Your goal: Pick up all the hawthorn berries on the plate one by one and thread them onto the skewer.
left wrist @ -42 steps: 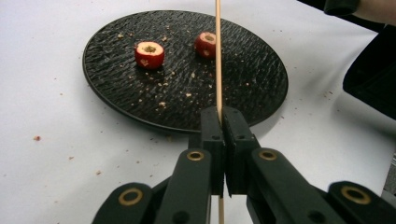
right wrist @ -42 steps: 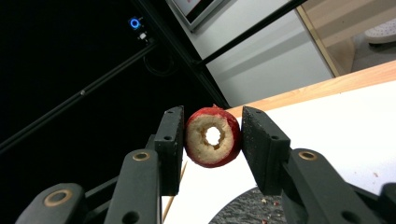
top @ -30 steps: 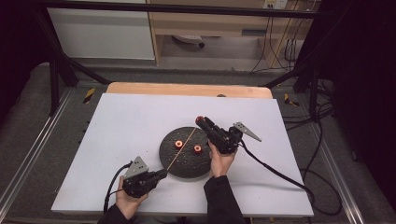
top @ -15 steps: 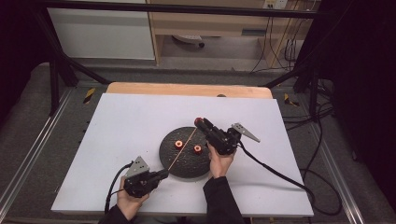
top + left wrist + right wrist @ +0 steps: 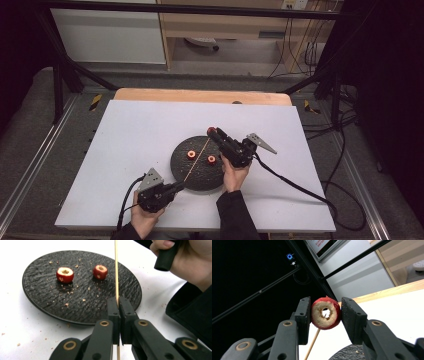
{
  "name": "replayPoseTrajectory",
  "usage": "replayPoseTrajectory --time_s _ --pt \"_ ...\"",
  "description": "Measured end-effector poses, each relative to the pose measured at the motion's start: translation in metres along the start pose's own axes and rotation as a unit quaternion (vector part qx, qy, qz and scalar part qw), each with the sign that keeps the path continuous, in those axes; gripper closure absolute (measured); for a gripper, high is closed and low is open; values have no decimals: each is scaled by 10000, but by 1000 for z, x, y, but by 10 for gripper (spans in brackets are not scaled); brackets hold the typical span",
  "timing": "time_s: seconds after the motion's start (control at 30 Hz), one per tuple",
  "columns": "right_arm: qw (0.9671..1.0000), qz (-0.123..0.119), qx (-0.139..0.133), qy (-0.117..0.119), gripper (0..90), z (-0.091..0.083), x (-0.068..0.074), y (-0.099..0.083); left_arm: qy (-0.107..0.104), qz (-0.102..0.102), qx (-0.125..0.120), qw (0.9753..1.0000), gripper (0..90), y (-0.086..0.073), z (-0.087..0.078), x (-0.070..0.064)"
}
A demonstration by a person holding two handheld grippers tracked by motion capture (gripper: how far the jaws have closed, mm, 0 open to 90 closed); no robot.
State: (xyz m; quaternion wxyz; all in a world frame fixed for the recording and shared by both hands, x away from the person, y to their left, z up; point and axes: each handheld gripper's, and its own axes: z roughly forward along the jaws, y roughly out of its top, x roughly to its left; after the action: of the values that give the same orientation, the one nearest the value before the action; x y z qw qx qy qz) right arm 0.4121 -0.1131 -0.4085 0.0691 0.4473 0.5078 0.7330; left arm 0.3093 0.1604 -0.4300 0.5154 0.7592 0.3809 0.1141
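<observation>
Left gripper (image 5: 117,302) clenched on skewer (image 5: 116,270) at black plate's (image 5: 185,172) near edge. Right gripper (image 5: 325,312) grasps cored red fruit (image 5: 326,313) above plate's far rim; two fruit pieces (image 5: 191,154) rest on plate.

A white table top (image 5: 150,130) sits at the middle of the room, with a strip of bare wood (image 5: 200,95) showing along its far edge. Beyond the table stand a white cabinet (image 5: 107,35) and a wooden shelf unit (image 5: 235,25) with cables (image 5: 295,55) hanging beside it, and black frame bars (image 5: 65,75) slant down toward the table's far corners. Grey carpet floor (image 5: 30,145) spreads around the table, metal rails (image 5: 40,160) run along both its flanks, and the room falls into darkness to the table's right (image 5: 395,100).
</observation>
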Motion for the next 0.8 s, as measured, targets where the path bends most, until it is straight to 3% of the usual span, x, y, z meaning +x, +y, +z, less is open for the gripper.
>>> replayPoseTrajectory --time_s 0.27,0.8 --pt "10000 44 62 55 612 -2 2 -1 61 -33 -59 10000 882 4 6 -5" --pt "9997 113 170 110 613 -3 3 -4 69 -2 -76 9999 884 18 15 -2"
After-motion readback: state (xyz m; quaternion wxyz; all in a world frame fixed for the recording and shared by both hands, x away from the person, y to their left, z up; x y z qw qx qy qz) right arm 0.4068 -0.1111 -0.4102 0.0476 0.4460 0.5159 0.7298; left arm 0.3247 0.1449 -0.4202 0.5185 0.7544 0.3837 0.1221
